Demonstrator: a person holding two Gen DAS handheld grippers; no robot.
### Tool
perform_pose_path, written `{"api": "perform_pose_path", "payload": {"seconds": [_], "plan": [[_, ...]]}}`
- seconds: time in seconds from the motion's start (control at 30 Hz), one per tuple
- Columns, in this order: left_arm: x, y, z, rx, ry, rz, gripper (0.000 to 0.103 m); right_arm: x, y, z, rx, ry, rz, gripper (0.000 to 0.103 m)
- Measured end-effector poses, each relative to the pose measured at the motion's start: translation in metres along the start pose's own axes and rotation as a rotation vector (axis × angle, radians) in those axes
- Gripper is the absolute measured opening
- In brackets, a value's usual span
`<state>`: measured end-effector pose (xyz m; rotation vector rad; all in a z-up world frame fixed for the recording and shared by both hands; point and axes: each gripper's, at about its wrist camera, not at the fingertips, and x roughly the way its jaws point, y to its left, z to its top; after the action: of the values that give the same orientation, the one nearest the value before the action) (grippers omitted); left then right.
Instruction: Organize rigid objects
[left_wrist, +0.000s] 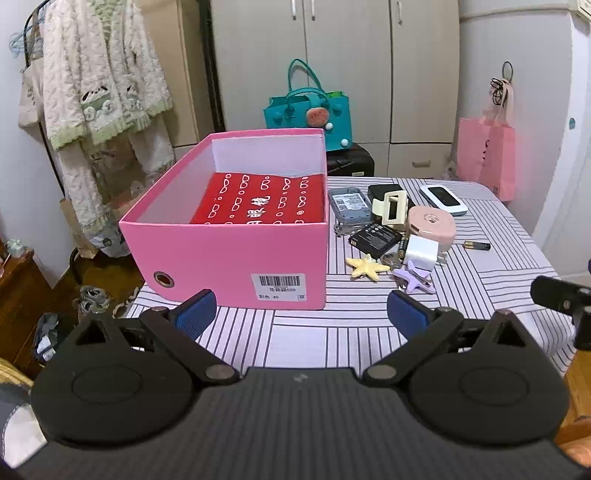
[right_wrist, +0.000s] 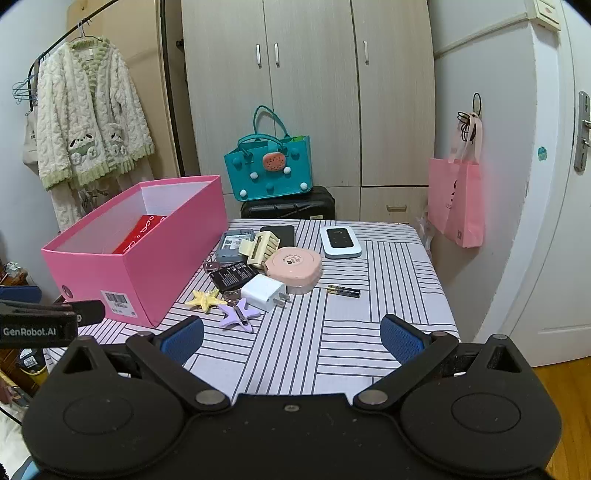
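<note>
An open pink box (left_wrist: 236, 258) (right_wrist: 147, 273) stands on the left of the striped table, with a red case (left_wrist: 262, 201) lying inside. To its right lies a heap of small things: a pink round case (right_wrist: 293, 267), a white charger plug (right_wrist: 263, 291), a black battery pack (right_wrist: 234, 276), a cream hair claw (right_wrist: 258, 247), a yellow starfish clip (right_wrist: 205, 300), a purple starfish clip (right_wrist: 238, 314), an AA battery (right_wrist: 343, 291) and a white pocket router (right_wrist: 340, 242). My left gripper (left_wrist: 301, 314) hangs open before the box. My right gripper (right_wrist: 291, 338) is open near the table's front, empty.
The striped tablecloth (right_wrist: 369, 332) has bare room at the front and right. A teal bag (right_wrist: 267, 166) sits on a black suitcase (right_wrist: 288, 208) behind the table. A pink bag (right_wrist: 458, 199) hangs on the right wall. Clothes (right_wrist: 85, 122) hang at the left.
</note>
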<state>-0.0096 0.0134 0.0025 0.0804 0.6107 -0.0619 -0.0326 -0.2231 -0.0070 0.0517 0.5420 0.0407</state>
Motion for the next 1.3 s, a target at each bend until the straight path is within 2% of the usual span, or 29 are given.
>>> {"api": "perform_pose_path", "payload": {"seconds": [0.17, 0.5, 0.93, 1.3], "plan": [[-0.0006, -0.0030, -0.0030, 0.008, -0.005, 0.028, 0.101, 0.0017, 0.0001, -0.0006, 0.002, 0.008, 0.000, 0.103], [-0.0001, 0.0003, -0.0049, 0.019, 0.011, -0.017, 0.101, 0.0020, 0.0001, 0.0005, 0.001, 0.003, 0.007, 0.103], [0.0051, 0.0021, -0.0073, -0.007, 0.034, -0.001, 0.101, 0.0026, 0.0033, 0.0004, 0.001, -0.003, 0.025, 0.103], [-0.0007, -0.0009, -0.0080, 0.029, -0.007, -0.028, 0.101, 0.0017, 0.0029, 0.0008, 0.002, -0.006, 0.020, 0.103]]}}
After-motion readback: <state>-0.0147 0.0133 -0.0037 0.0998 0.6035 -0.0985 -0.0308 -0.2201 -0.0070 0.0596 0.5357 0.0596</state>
